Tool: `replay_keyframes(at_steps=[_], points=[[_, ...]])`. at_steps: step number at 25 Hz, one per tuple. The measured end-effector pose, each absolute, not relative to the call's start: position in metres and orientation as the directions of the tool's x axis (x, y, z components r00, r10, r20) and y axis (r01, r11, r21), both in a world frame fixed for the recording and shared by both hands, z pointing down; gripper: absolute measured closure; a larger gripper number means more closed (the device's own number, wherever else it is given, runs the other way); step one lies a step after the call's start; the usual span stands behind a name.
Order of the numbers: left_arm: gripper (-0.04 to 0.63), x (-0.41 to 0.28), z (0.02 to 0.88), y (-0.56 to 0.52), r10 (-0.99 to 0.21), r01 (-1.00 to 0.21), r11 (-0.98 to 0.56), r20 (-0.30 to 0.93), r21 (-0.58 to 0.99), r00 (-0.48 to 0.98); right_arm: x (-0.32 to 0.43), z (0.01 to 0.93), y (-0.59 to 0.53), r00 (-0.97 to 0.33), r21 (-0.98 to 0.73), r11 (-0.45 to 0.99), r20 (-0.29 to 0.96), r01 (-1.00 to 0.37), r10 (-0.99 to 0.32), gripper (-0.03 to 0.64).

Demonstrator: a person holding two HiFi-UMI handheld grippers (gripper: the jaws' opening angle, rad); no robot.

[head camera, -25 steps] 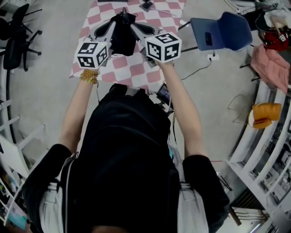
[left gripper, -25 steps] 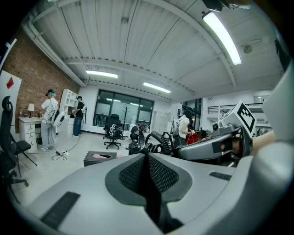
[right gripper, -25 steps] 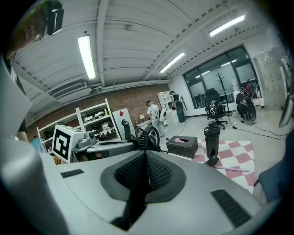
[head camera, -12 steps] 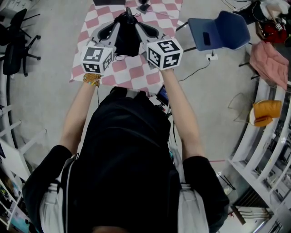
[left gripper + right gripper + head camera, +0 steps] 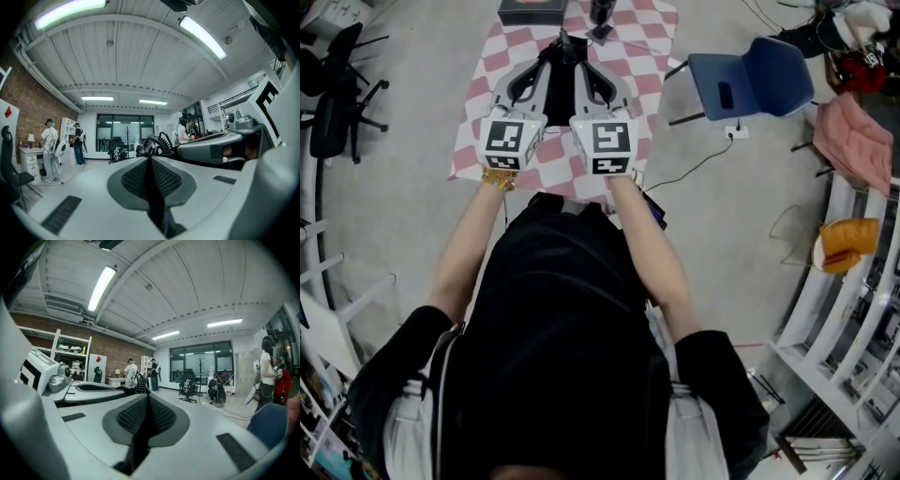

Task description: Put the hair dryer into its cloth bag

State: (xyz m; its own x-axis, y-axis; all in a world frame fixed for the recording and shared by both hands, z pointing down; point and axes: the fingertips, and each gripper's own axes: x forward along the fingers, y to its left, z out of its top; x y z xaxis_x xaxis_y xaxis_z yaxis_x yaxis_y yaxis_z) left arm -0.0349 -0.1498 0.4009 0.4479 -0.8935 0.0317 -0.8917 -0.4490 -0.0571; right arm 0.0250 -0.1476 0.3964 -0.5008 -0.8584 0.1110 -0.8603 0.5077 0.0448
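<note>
Left gripper (image 5: 553,56) and right gripper (image 5: 579,58) side by side, each clamped tight on the rim of the black cloth bag (image 5: 566,91); bag hanging between them over the pink-and-white checked tablecloth (image 5: 502,58), inside its edges; coiled black cord (image 5: 161,139) by the tips, hair dryer itself not made out; blue plastic chair (image 5: 755,73) well apart at right, grey floor (image 5: 408,122) at left

The matt grey plastic left tongs (image 5: 151,164) and right tongs (image 5: 147,401) have rough black pads (image 5: 133,178). Between them is a soft, matt black cloth bag (image 5: 565,89).
</note>
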Motion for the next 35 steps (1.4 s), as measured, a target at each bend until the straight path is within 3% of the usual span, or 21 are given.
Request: replay_keyframes(at_steps=[14, 35], points=[[0.568, -0.044, 0.416, -0.132, -0.902, -0.901, -0.431, 0.009, -0.055, 0.431, 0.012, 0.413, -0.132, -0.398, 0.159, 0.404, 0.073, -0.901, -0.915, 0.594], [0.568, -0.054, 0.436, -0.124, -0.892, -0.892, -0.451, 0.054, -0.037, 0.449, -0.003, 0.437, -0.12, -0.371, 0.169, 0.39, 0.131, -0.905, -0.919, 0.594]])
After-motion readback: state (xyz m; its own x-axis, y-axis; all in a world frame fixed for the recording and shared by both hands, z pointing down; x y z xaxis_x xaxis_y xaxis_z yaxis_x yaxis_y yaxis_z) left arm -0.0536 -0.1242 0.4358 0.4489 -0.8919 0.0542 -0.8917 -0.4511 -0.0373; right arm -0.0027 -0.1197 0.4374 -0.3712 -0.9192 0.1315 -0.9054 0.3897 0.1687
